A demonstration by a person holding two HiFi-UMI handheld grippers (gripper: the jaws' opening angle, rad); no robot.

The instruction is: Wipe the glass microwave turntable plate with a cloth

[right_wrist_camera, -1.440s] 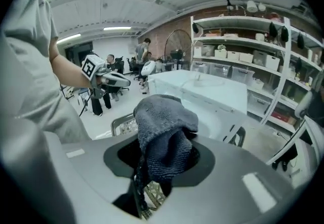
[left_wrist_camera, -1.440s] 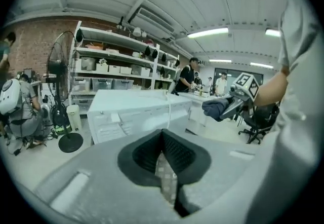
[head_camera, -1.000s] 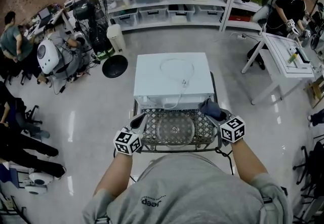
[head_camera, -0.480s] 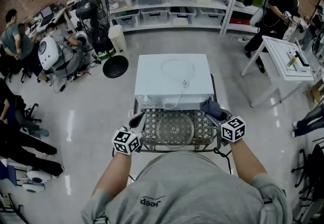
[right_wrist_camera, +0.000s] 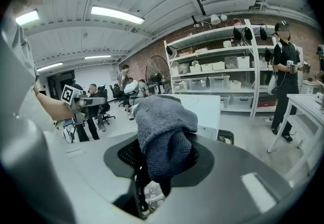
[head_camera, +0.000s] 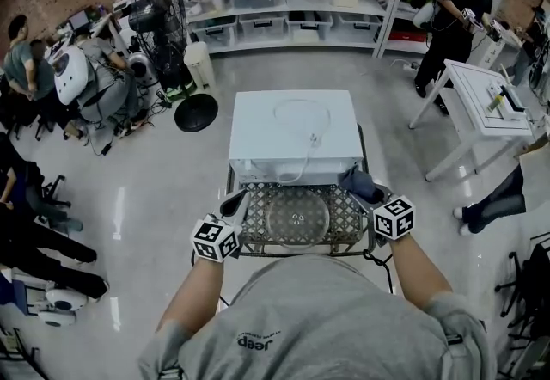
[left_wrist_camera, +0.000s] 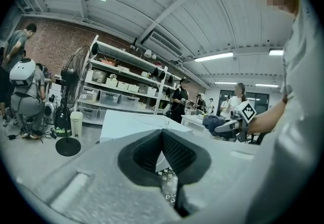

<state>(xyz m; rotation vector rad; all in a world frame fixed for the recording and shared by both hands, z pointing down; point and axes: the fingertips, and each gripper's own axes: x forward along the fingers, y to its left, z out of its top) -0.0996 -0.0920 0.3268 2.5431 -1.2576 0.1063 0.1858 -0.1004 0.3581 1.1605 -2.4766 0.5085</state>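
The round glass turntable plate (head_camera: 297,219) lies flat on a patterned wire-mesh top (head_camera: 342,206) in front of a white microwave (head_camera: 295,131). My left gripper (head_camera: 235,203) hovers at the mesh's left edge, apart from the plate; in the left gripper view (left_wrist_camera: 162,136) its jaws meet with nothing between them. My right gripper (head_camera: 359,184) is at the mesh's right rear corner, shut on a bunched grey cloth (head_camera: 361,186). The cloth (right_wrist_camera: 163,129) bulges out over the jaws in the right gripper view and hides the fingertips. It hangs beside the plate, not touching it.
The microwave's cord (head_camera: 302,125) lies looped on its top. A standing fan (head_camera: 176,43) is left of the microwave, and storage shelves (head_camera: 292,0) line the back wall. A white table (head_camera: 484,99) stands at the right. Several people are at the left and right edges.
Both grippers have stayed almost still beside the plate. People at the back right have walked on.
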